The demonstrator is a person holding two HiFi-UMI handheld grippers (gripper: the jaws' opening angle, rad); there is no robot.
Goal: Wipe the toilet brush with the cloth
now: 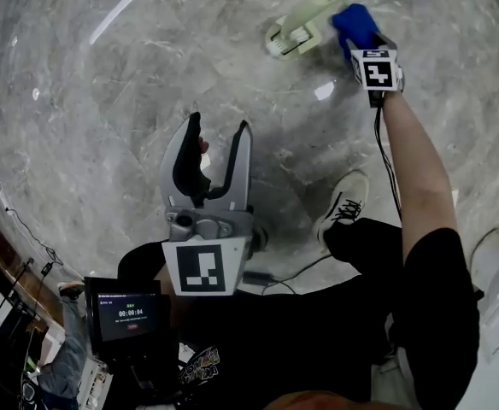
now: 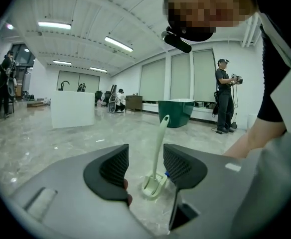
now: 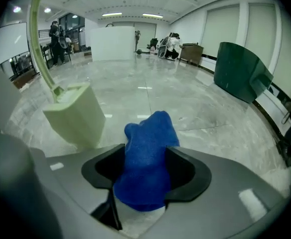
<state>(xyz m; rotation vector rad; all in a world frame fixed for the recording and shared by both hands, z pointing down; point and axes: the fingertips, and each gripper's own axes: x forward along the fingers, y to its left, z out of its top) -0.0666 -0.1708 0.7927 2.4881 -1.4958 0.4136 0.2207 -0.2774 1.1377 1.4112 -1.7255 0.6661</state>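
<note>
Blue cloth (image 3: 148, 133) between outstretched right gripper (image 3: 145, 156)

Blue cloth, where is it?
Head view, top right: the blue cloth sits between the right tool's jaws, just right of the toilet brush.

Left hand-held gripper (image 1: 220, 125) open, right hand-held gripper (image 1: 365, 45) seemingly open

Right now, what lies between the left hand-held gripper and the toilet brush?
Only bare marble floor. The head view shows nothing on the stretch from the left hand-held gripper to the toilet brush; the left gripper view agrees.
</note>
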